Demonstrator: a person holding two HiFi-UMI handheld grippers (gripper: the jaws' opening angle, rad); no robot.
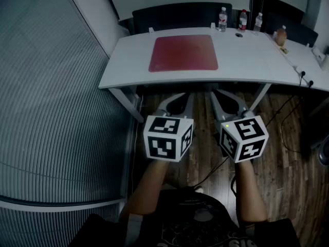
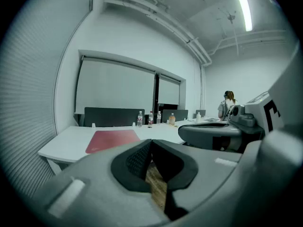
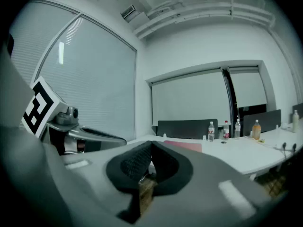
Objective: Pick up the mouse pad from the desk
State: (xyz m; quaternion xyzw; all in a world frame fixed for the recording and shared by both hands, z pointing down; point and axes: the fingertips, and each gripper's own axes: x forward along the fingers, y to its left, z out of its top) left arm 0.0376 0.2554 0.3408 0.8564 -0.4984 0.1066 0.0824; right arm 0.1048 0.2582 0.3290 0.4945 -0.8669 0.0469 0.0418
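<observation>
A red mouse pad [image 1: 183, 52] lies flat on the white desk [image 1: 247, 60], toward its left half. It shows low and red in the left gripper view [image 2: 112, 139] and as a thin strip in the right gripper view [image 3: 184, 146]. My left gripper [image 1: 177, 103] and right gripper [image 1: 224, 102] hang side by side below the desk's near edge, over the wooden floor, well short of the pad. Both are shut with nothing between the pads. Their marker cubes sit close to my arms.
Three water bottles [image 1: 222, 19] and a juice bottle [image 1: 280, 35] stand along the desk's far edge by a dark partition [image 1: 180, 15]. Cables [image 1: 288, 127] trail on the floor at right. A ribbed blind wall [image 1: 46, 86] runs along the left. A person [image 2: 228, 104] stands far off.
</observation>
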